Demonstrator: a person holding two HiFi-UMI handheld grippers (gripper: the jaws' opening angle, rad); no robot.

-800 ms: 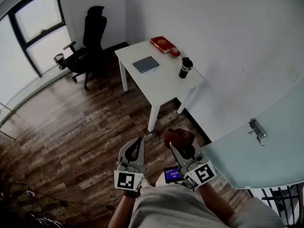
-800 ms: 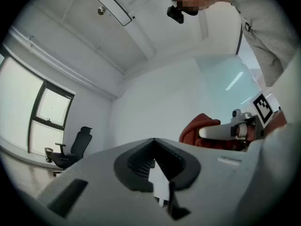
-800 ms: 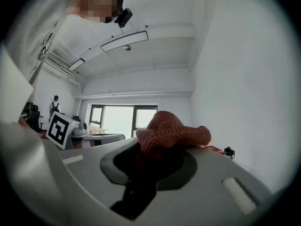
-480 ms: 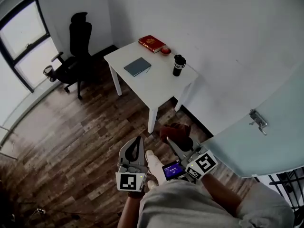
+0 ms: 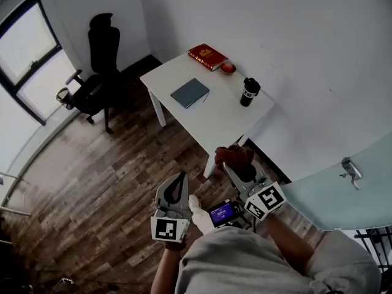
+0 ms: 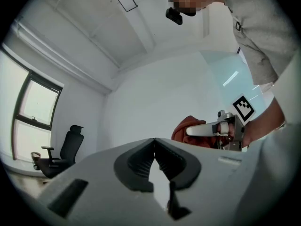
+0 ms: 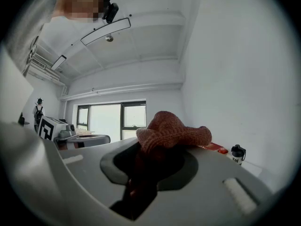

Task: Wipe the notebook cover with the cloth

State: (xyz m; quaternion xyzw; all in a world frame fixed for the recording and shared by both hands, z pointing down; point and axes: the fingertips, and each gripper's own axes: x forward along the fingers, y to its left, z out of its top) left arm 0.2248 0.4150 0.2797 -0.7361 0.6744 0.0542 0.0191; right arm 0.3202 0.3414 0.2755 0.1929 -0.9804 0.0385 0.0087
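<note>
While both grippers sit low in the head view, close to the body, nothing has reached the surface (image 5: 214, 120) yet.

Left gripper (image 6: 154, 147): fingers pressed together, nothing between them.
Right gripper (image 7: 153, 157): fingers clamped on the rust-red knitted cloth (image 7: 171, 128), which is wadded up above the tips. Can't tell how deep it sits in the pinch.

Wooden floor (image 5: 110, 164) lies between the person and the white surface, so my read is approach phase, wipe not begun.

Notebook (image 5: 190, 93): grey-blue, closed, flat, upper middle of the head view. It's nearer the surface's lower-left edge than the wall, and well apart from both grippers. Right of it is a black cup (image 5: 248, 92). Further back, near the wall, are a small red bowl (image 5: 228, 68) and a red book (image 5: 208, 56). Office chair (image 5: 101, 51) is upper left, clear of the path.

Risks as I see them:
- Notebook is loose and nothing pins it. A one-handed stroke toward the lower left could slide it off the edge. The left gripper is free to brace it.
- If the cloth is only shallowly held, drag on the cover could pull it out of the fingers.
- If the wad rides above the tips, bare fingers could scrape the cover.
- A stroke overshooting to the right heads for the cup, which looks tall and narrow, so likely to tip.
</note>
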